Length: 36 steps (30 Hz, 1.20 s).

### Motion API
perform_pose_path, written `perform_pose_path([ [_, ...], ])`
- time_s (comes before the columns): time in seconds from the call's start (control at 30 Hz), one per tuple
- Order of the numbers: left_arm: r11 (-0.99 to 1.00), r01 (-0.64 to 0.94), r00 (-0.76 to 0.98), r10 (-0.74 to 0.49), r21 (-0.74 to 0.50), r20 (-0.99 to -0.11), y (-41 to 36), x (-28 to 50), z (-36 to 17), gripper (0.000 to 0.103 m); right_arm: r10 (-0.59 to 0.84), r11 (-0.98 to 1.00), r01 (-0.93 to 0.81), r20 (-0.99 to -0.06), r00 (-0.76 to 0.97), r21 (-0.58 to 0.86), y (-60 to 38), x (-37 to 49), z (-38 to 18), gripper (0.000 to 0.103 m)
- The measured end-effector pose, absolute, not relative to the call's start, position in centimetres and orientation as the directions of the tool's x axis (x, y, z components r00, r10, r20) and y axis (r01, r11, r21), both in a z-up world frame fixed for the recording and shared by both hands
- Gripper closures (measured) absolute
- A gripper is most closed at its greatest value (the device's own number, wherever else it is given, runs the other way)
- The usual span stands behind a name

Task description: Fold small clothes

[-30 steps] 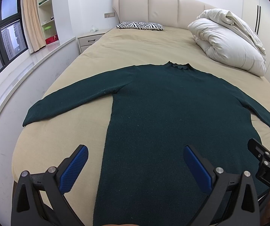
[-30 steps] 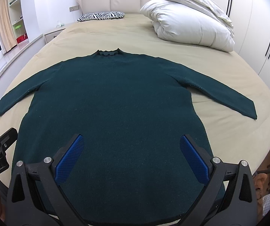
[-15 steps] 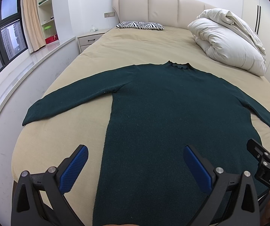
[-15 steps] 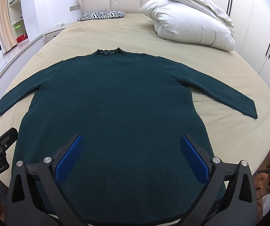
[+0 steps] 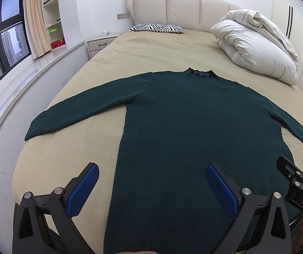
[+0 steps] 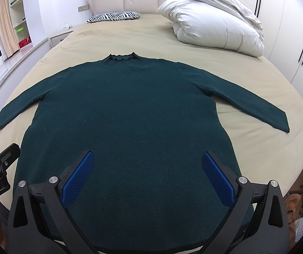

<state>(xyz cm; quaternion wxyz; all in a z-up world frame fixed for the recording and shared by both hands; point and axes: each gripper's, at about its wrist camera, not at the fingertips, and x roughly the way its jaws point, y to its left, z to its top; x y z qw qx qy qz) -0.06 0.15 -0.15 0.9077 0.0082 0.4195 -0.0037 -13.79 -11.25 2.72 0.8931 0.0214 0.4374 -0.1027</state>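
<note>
A dark green sweater lies flat on the beige bed, collar away from me and both sleeves spread out; it also shows in the right wrist view. My left gripper is open and empty above the sweater's left lower part, near its side edge. My right gripper is open and empty above the sweater's lower middle, near the hem. The right gripper also shows at the right edge of the left wrist view.
A white folded duvet lies at the bed's far right. A zebra pillow lies by the headboard. A nightstand, a window ledge and shelves stand left. Wardrobe doors stand right.
</note>
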Motion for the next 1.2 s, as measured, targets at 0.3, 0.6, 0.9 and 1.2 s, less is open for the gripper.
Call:
perform_pose_path([
  [0.3,1.0,0.008,0.641,-0.003,0.003,-0.768,0.2,-0.1,-0.5,0.0,-0.16,0.979,0.201,-0.79,0.592,-0.048,-11.3,-13.8,2.5,0.0],
  [0.6,0.999,-0.025,0.594,-0.004,-0.023,-0.805,0.0,0.6,-1.8,0.0,-0.145,0.971,0.237,-0.798,0.585,-0.002,-14.2,-13.2,2.5,0.0],
  [0.9,0.978,-0.011,0.469,-0.178,-0.207,-0.865,0.4,2.2,-4.6,0.0,-0.226,0.813,0.544,-0.75,0.621,0.206,-33.1,-14.6,2.9,0.0],
  [1.2,0.955,0.073,0.477,-0.286,-0.287,-0.831,-2.1,4.1,-4.2,0.0,-0.143,0.422,0.735,-0.762,0.632,0.53,-54.1,-18.2,-4.0,0.012],
])
